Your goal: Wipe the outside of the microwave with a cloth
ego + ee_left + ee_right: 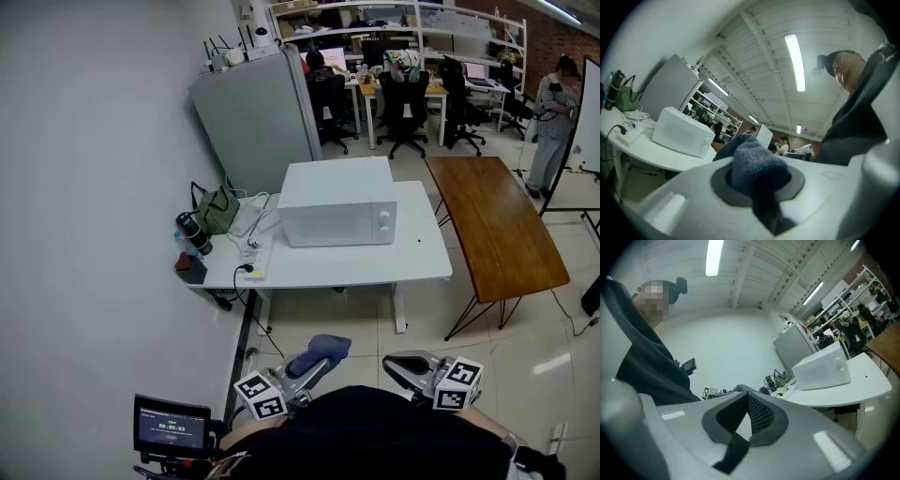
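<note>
Blue cloth (pixel 754 161) is pinched in the left hand-held gripper (pixel 757 180); only its own view shows the right hand-held gripper (pixel 746 399) pressed together.

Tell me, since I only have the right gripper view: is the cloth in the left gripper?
Observer: Yes. The left gripper is shut on a blue cloth.
Operator: Is the cloth on the microwave yet?
Observer: No. In the head view it is held close to the person's body, as is the empty right gripper. Open floor lies between them and the white table carrying the microwave.
</note>
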`<state>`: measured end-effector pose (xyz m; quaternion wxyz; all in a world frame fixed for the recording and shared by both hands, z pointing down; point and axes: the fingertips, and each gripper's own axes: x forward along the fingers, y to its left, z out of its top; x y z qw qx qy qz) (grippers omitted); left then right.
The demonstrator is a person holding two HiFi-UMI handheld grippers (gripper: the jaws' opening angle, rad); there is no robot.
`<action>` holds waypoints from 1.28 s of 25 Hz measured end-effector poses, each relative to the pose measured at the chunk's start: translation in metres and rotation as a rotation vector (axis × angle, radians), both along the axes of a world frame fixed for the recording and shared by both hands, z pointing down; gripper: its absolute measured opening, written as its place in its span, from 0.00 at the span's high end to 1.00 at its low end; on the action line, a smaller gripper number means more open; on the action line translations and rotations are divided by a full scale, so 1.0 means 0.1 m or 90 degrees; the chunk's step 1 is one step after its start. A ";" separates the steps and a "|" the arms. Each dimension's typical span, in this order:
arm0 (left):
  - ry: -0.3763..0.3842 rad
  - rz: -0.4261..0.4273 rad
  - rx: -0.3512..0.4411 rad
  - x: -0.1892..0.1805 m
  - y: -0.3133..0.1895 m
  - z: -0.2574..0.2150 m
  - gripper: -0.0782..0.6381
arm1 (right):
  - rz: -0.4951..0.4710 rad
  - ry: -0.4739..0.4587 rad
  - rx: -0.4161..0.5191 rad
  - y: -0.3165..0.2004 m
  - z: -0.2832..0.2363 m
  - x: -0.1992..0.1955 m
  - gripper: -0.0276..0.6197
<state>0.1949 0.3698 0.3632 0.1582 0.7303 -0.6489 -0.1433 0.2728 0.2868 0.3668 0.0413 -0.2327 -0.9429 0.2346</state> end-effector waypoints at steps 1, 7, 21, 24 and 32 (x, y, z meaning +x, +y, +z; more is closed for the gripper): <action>0.002 0.002 -0.004 0.00 -0.03 0.02 0.81 | -0.004 0.003 0.000 -0.04 0.01 -0.03 0.95; 0.024 -0.034 0.015 -0.43 0.01 0.11 0.81 | -0.047 0.018 0.014 -0.01 0.10 -0.43 0.95; 0.065 0.031 0.040 -2.79 0.18 0.08 0.81 | -0.003 0.001 0.055 0.29 -0.36 -2.66 0.95; 0.077 0.049 0.037 -3.04 -0.07 0.19 0.81 | 0.017 0.012 0.053 0.02 -0.30 -2.84 0.95; 0.035 -0.007 0.004 -3.83 -1.13 0.20 0.81 | 0.000 -0.066 0.084 -1.37 -0.39 -3.51 0.95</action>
